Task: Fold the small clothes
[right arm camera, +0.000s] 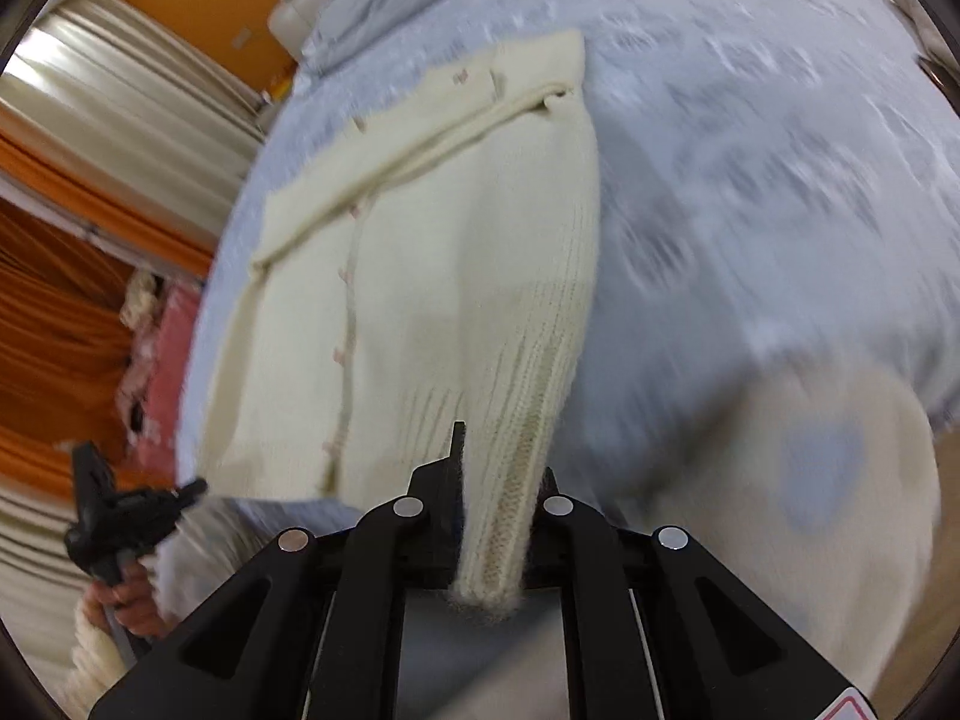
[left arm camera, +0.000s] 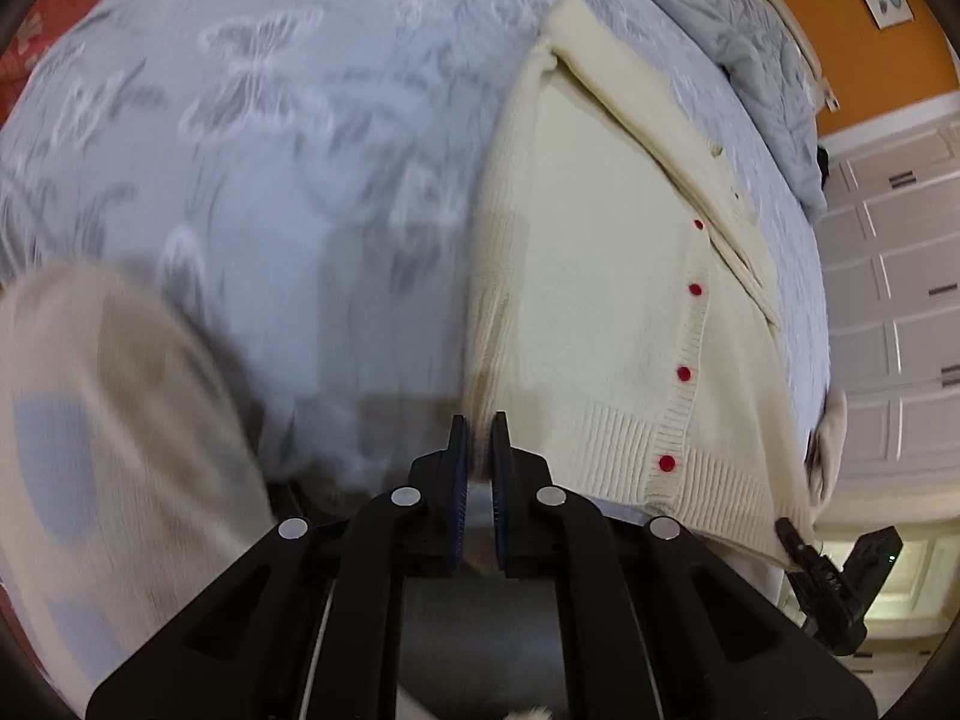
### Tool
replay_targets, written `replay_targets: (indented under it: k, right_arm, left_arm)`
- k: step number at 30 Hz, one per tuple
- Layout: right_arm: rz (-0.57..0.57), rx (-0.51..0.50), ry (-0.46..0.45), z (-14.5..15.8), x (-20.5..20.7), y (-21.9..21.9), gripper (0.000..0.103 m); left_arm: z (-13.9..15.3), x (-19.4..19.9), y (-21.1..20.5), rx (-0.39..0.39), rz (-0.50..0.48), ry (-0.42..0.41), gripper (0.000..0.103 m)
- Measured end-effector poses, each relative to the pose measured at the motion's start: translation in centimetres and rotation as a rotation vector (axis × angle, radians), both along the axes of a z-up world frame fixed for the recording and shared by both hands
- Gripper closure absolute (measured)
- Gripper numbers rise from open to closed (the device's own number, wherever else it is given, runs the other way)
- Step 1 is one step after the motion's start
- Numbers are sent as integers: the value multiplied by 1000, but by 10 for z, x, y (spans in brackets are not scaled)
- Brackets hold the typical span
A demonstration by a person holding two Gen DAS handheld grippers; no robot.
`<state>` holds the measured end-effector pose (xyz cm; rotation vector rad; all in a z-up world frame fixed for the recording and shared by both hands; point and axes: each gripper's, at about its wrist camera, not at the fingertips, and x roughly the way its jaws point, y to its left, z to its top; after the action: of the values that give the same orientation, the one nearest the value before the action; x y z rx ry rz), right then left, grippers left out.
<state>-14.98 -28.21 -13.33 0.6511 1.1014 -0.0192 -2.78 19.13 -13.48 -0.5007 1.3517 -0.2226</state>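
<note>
Left wrist view: left gripper (left arm camera: 478, 450) pinches the cream knit cardigan with red buttons (left arm camera: 606, 324) at its hem corner on the pale blue butterfly-print bed (left arm camera: 270, 150). Right gripper (right arm camera: 501, 480) clamps the ribbed hem; lift both corners evenly, keeping the hem taut.

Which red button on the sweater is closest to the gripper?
The lowest red button, sitting on the ribbed hem of the cream cardigan. The other three run farther up the button strip, away from the left gripper.
</note>
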Motion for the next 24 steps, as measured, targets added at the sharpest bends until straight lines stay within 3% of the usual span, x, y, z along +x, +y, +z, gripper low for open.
replay_targets:
  k: [2,4,6,8,10,11,13,14,15,16,17,20,24]
  right_arm:
    - [-10,18,35,-10,-11,-3,96]
    - [-17,23,39,-10,-7,-3,95]
    - [-7,6,40,-9,0,0,95]
    - [12,-3,61,-13,5,5,95]
    - [21,4,74,-17,8,6,94]
    - [20,7,84,-17,7,9,94]
    - [25,21,99,-21,10,7,92]
    - [33,37,112,-24,12,7,92]
    - [30,40,115,-24,14,7,93]
    - [34,46,106,-24,14,7,93]
    - [37,54,75,-20,12,7,94]
    - [35,60,1,-2,-1,7,95]
    - [30,45,-14,14,-25,2,95]
  left_arm:
    - [-9,-3,-1,-26,8,13,93]
    - [-22,4,-3,-41,31,63,82]
    - [-31,10,-2,-39,63,90,43]
    - [-35,20,-3,-13,94,79,33]
    - [-37,29,-5,16,105,61,15]
    - [-40,33,-6,38,115,64,13]
    - [-51,35,-8,34,106,98,20]
    - [-59,36,-10,17,95,130,55]
    - [-64,38,-10,16,87,168,78]
    - [-64,36,-9,3,99,174,81]
    - [-61,34,-8,-18,94,164,94]
    - [-36,23,-6,-28,71,107,95]
    - [6,-4,-5,-53,-10,54,95]
